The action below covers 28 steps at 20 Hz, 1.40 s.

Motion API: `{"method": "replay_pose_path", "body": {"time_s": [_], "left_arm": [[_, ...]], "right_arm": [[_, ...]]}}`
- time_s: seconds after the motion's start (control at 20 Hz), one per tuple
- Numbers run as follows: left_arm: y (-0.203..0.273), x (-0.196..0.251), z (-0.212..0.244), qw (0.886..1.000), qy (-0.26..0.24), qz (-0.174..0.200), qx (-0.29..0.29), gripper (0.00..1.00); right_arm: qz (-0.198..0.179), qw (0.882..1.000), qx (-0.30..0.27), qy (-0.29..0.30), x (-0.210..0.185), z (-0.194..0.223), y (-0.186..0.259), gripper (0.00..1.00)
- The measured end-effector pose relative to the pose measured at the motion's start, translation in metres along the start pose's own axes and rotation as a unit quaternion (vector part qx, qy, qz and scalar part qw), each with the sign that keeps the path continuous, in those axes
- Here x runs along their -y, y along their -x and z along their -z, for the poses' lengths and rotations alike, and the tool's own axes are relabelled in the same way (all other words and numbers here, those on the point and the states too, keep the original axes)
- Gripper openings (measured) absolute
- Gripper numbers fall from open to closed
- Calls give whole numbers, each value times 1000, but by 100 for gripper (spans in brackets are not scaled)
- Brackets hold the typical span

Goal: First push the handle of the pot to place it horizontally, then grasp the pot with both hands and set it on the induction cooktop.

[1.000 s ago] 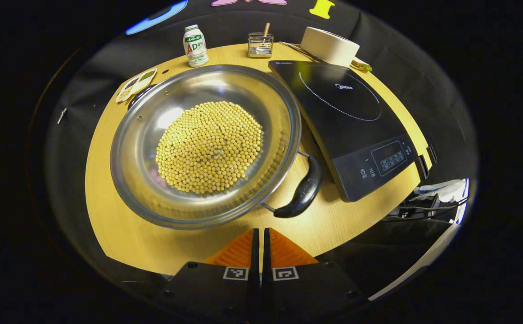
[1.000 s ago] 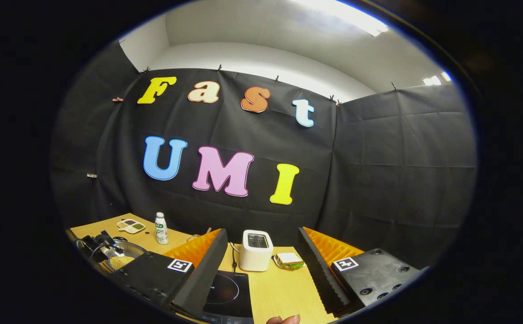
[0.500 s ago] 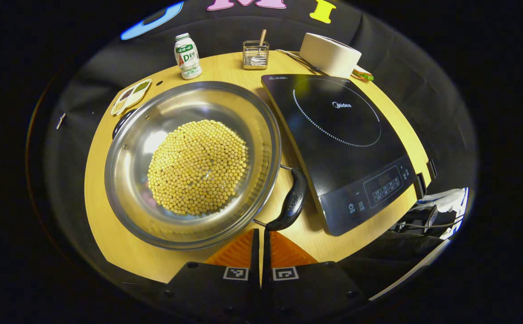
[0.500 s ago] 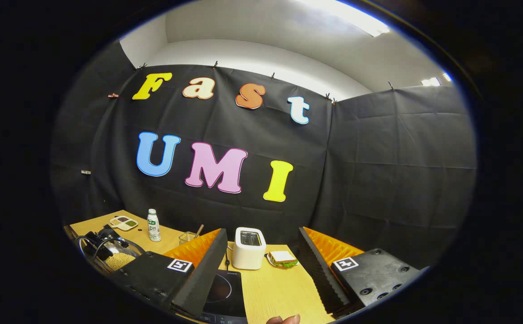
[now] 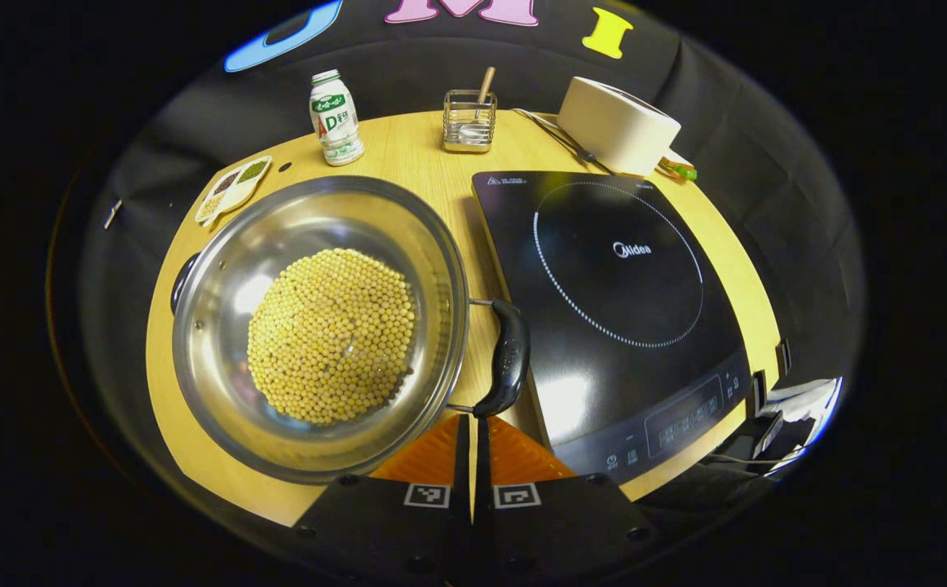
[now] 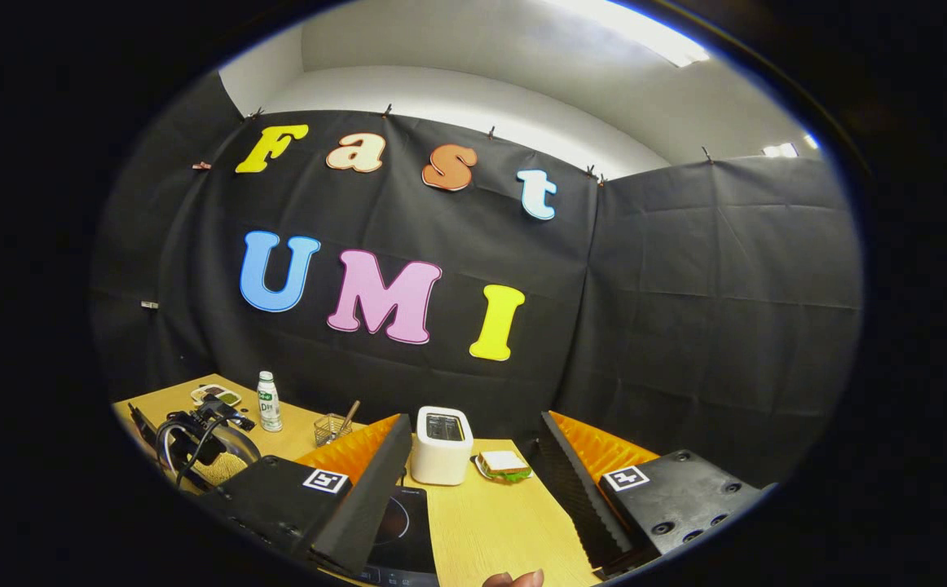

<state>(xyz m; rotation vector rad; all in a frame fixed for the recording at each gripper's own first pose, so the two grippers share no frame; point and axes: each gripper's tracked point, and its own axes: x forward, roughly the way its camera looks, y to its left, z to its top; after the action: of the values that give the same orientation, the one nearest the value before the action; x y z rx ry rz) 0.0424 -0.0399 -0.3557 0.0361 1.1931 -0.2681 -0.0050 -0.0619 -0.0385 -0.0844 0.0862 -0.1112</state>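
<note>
With its fingers closed together, the left gripper (image 5: 472, 424) nudges the pot (image 5: 319, 326) handle (image 5: 508, 359) beside the induction cooktop (image 5: 612, 302), the right gripper (image 6: 473, 481) open; next comes a two-handed grasp.

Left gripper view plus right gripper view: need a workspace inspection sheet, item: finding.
Surface: round wooden table, induction cooktop on it.
Job's things: steel pot of soybeans beside the cooktop, not on it; black pot handle next to cooktop's edge.
Clutter: drink bottle, wire holder, sample tray, toaster, sandwich.
Grippers: left claw shut, tips at the handle's near end; right claw open, raised over the table.
Cables: toaster cord; cables off the table edge.
Surroundings: black cloth wall.
</note>
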Motion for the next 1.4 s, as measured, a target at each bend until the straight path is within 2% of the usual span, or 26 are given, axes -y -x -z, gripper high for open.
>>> {"method": "replay_pose_path", "body": {"time_s": [0.5,0.65,0.85,0.95,1.0,1.05,1.15,1.2,1.25,1.3,1.4], "left_arm": [[-28,5,-56,999,27,-7,29,5],[-29,6,-62,999,32,-8,38,5],[0,16,-62,994,31,17,102,5],[22,12,-64,988,31,23,148,7],[32,5,-64,985,35,22,170,5],[46,-2,-66,980,42,22,192,11],[72,-25,-70,971,51,18,234,36],[84,-41,-74,966,52,10,252,44],[94,-59,-76,962,50,-1,268,67],[103,-79,-78,960,47,-16,277,79],[119,-128,-81,953,45,-63,291,91]], "right_arm": [[16,1000,-1,1,7,3,4,98],[10,1000,-4,5,1,5,8,97],[-18,999,-29,-6,-22,18,6,97],[-35,999,-38,-10,-39,22,1,97],[-46,998,-38,-9,-50,22,-2,98],[-58,998,-36,-9,-61,21,-7,98],[-84,996,-34,-11,-87,20,-14,96],[-96,995,-35,-15,-101,20,-19,96],[-109,993,-37,-20,-117,20,-24,96],[-124,991,-45,-24,-135,25,-29,98],[-149,986,-63,-29,-169,37,-38,98]]}}
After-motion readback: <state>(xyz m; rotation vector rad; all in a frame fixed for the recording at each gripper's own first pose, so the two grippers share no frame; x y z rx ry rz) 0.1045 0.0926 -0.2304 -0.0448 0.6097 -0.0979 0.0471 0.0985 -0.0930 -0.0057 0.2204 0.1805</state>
